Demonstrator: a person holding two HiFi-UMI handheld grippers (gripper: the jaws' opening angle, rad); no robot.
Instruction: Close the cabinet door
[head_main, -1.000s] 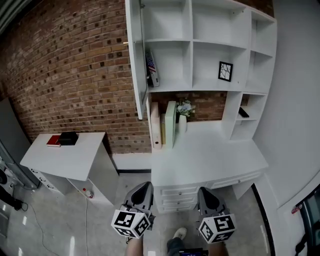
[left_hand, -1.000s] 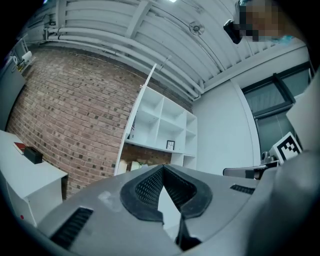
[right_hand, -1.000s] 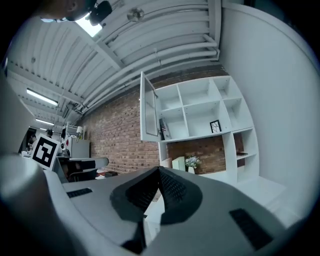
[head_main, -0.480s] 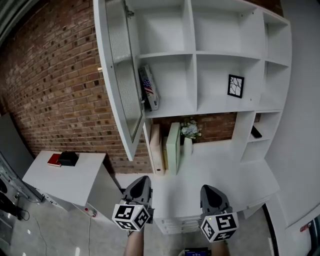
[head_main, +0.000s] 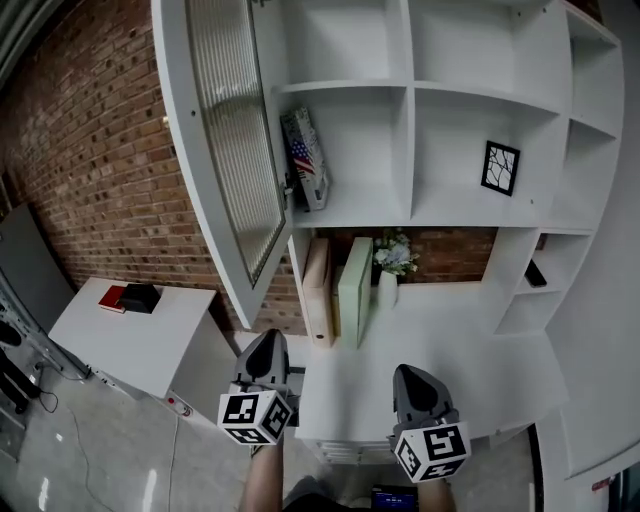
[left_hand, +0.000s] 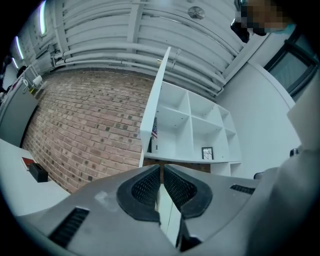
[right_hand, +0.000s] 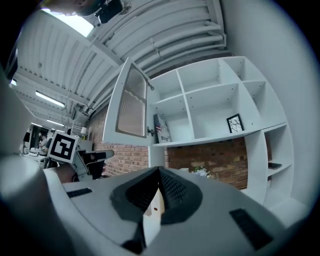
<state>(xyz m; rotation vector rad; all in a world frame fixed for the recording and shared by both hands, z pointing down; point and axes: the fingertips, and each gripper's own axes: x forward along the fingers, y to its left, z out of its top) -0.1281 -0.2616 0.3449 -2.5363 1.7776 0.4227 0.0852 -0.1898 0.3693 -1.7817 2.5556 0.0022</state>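
Note:
The white cabinet door (head_main: 235, 170) with a ribbed glass panel stands swung wide open at the left of the shelf unit (head_main: 410, 95). It also shows edge-on in the left gripper view (left_hand: 155, 105) and from the front in the right gripper view (right_hand: 129, 107). My left gripper (head_main: 265, 342) hangs low, below the door's bottom corner and apart from it, its jaws together on nothing (left_hand: 162, 167). My right gripper (head_main: 408, 372) sits over the desk's front, also shut and empty (right_hand: 159, 171).
A white desk (head_main: 450, 350) carries upright binders (head_main: 320, 290), a green folder (head_main: 355, 290) and a vase of flowers (head_main: 392, 262). The shelves hold a flag-printed book (head_main: 305, 160) and a framed picture (head_main: 500, 168). A side table (head_main: 110, 335) stands left, against the brick wall (head_main: 100, 150).
The head view has come closer to the cabinet and tilted up, so the door looms larger. Both grippers stay low and shut. The door's angle looks unchanged.

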